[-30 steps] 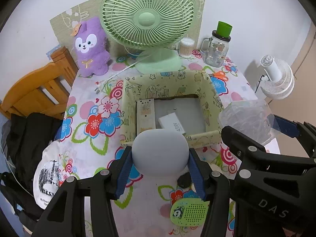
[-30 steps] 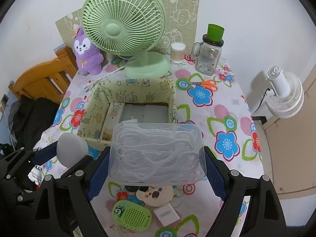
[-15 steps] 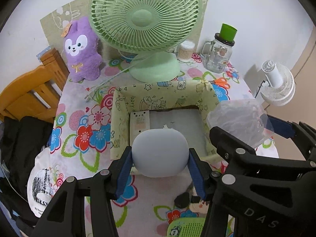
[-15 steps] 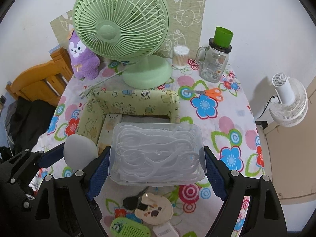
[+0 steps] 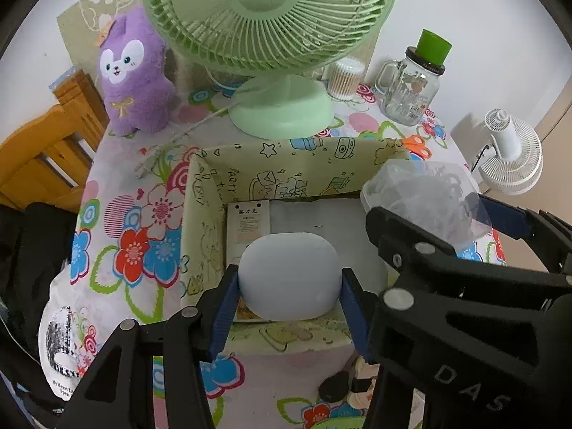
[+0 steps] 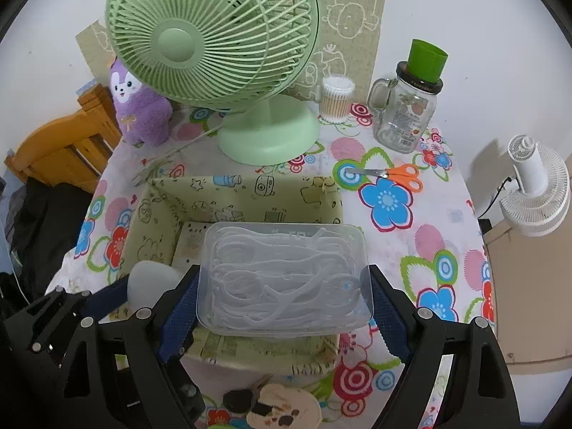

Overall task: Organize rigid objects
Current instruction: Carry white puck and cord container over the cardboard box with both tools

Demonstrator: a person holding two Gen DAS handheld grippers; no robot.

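My left gripper [image 5: 289,298] is shut on a pale blue rounded case [image 5: 289,275], held over the near left part of the cream cartoon-print box [image 5: 286,173]. A flat printed packet [image 5: 248,220] lies on the box floor beneath it. My right gripper [image 6: 284,298] is shut on a clear lidded plastic box of white floss picks [image 6: 286,279], held over the same cream box [image 6: 243,189]. In the left wrist view the clear box [image 5: 423,196] sits to the right of the case. In the right wrist view the pale blue case [image 6: 152,282] shows at lower left.
A green desk fan [image 5: 271,28], purple plush [image 5: 134,78], cotton swab jar [image 6: 336,98] and glass mug jar [image 6: 407,114] stand behind the box. Orange scissors [image 6: 397,175] lie to its right. Keys and a small round item [image 6: 275,405] lie near the front edge. A wooden chair [image 5: 43,150] is at left.
Both grippers moved forward and down with their loads, from in front of the cream box to above its inside. The fan and box now look larger and closer.
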